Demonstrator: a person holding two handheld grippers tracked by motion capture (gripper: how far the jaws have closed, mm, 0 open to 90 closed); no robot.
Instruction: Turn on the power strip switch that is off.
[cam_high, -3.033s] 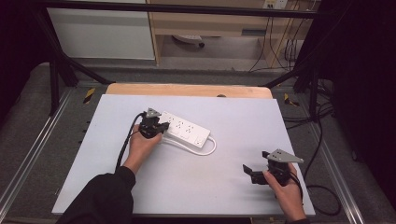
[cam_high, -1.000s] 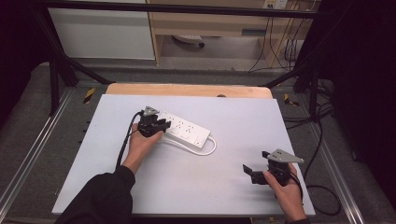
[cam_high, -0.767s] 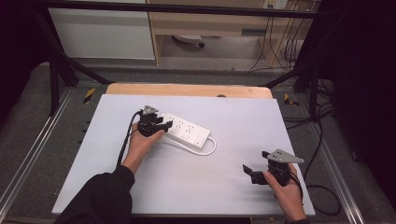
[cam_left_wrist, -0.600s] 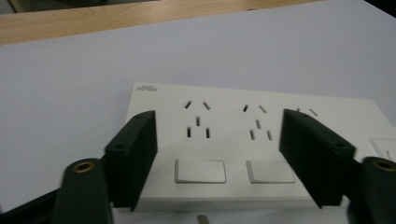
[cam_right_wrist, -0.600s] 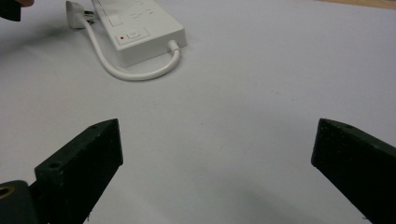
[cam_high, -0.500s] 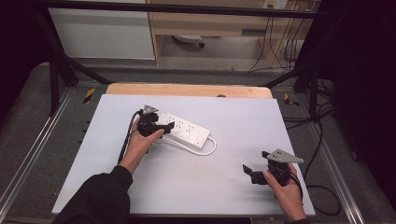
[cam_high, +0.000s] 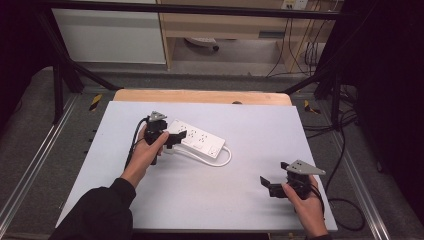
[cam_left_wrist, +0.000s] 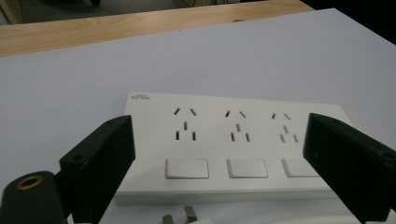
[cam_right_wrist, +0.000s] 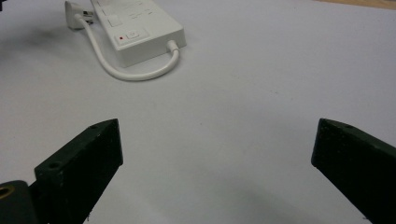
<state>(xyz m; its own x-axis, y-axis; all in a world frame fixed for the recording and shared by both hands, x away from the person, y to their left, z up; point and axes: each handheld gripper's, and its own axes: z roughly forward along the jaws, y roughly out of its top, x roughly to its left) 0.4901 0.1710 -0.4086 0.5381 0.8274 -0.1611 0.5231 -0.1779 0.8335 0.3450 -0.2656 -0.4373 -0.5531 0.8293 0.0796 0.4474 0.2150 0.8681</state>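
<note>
Near edge: right gripper (cam_high: 272, 186) spread wide over bare table (cam_high: 240, 200), holding nothing. Farther in, left gripper (cam_high: 172, 141) spread too, jaws flanking the power strip (cam_left_wrist: 233, 144) lying mid-table, plug (cam_left_wrist: 180, 215) just beside.

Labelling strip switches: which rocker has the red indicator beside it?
The end switch on the power strip, next to where the cord exits. A red dot sits just beside it; the three white switches under the sockets show none.
</note>
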